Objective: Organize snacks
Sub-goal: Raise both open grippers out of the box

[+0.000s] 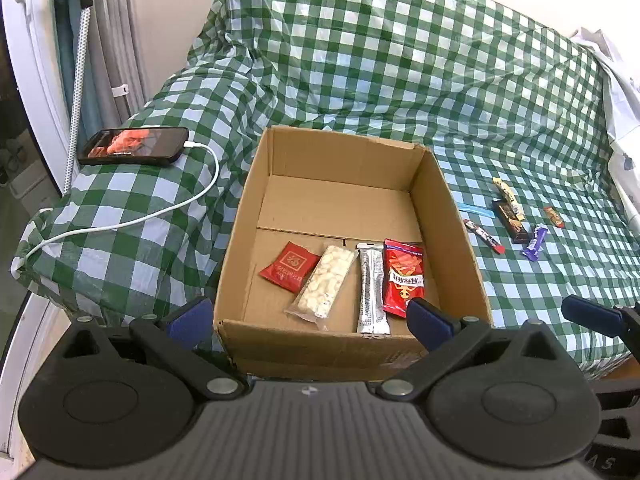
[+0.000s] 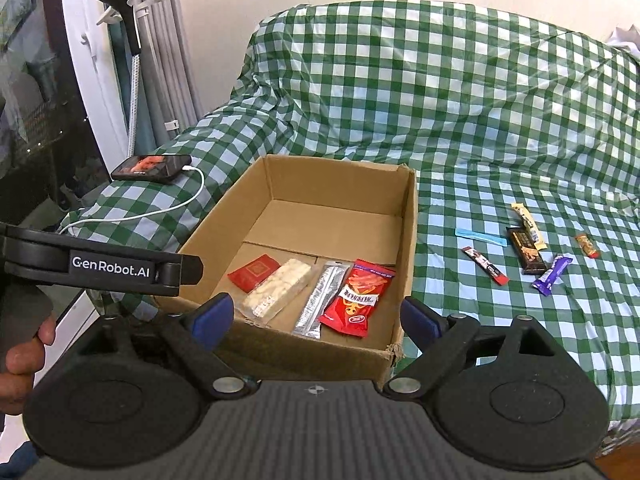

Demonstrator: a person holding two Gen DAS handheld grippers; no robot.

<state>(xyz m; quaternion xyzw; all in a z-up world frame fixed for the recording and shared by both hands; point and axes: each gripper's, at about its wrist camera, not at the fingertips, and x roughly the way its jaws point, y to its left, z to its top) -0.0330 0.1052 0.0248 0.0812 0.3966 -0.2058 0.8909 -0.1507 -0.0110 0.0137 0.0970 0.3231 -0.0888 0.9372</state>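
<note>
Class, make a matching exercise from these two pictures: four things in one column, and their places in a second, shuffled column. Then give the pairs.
Things:
1. brown cardboard box
2. black smartphone
3. purple-wrapped candy bar
4. clear packet of white nougat

Places:
A. charging on the covered armrest
B. inside the box
C. loose on the checked cloth, right of the box
D. standing open on the green-and-white checked cloth

Pairs: 1-D, 2-A, 3-C, 4-B

- Open cardboard box [image 1: 452,216], centre of the frame, on the green-checked cover; four snacks lie flat in a row along its near side.
- In the box, left to right: small red sachet [image 1: 289,266], clear pack of pale pieces [image 1: 323,283], silver stick pack [image 1: 371,288], red snack bag [image 1: 403,277].
- Loose at right of the frame, on the cover: blue strip [image 2: 480,237], red-tipped stick [image 2: 485,265], cream bar [image 2: 529,220], dark chocolate bar [image 2: 527,255], purple bar [image 2: 552,274], small orange bar [image 2: 587,245].
</note>
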